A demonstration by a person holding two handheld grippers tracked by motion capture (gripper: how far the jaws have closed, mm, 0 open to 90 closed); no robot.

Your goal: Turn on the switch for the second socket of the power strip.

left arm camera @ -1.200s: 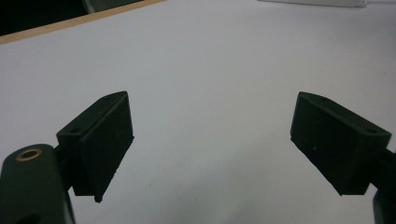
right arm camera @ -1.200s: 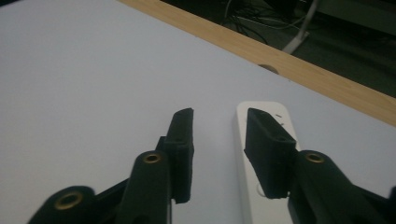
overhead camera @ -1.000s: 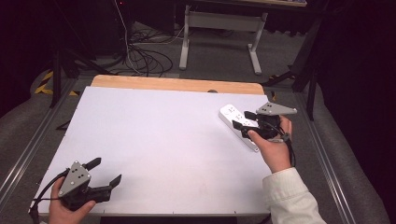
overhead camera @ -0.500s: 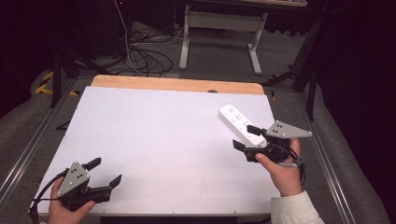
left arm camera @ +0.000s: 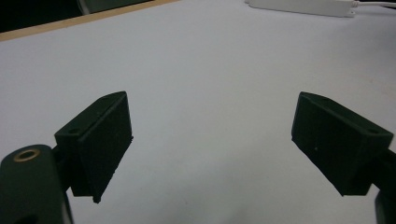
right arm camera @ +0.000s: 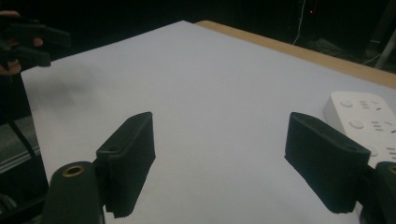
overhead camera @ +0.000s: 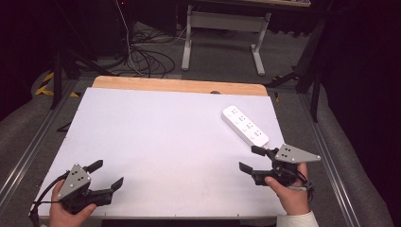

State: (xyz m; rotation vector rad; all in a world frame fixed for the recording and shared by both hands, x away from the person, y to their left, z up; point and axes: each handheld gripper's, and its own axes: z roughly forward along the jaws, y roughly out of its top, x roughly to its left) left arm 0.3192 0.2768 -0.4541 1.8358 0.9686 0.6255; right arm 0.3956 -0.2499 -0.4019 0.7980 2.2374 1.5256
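A white power strip (overhead camera: 245,125) lies on the white table (overhead camera: 156,142); right gripper (overhead camera: 250,159) and left gripper (overhead camera: 105,173) both spread wide, grasping nothing

a desk (overhead camera: 156,142) is seen covered by a plain white sheet, with a strip of bare pale wood left showing along its far edge. metal rails run along its left and right sides. a white power strip (overhead camera: 245,125) is laid flat on the white surface near the far right corner, set at a slant, its sockets facing up. the rest of the surface is seen bare. the desk stands on a grey carpeted floor (overhead camera: 28,127).
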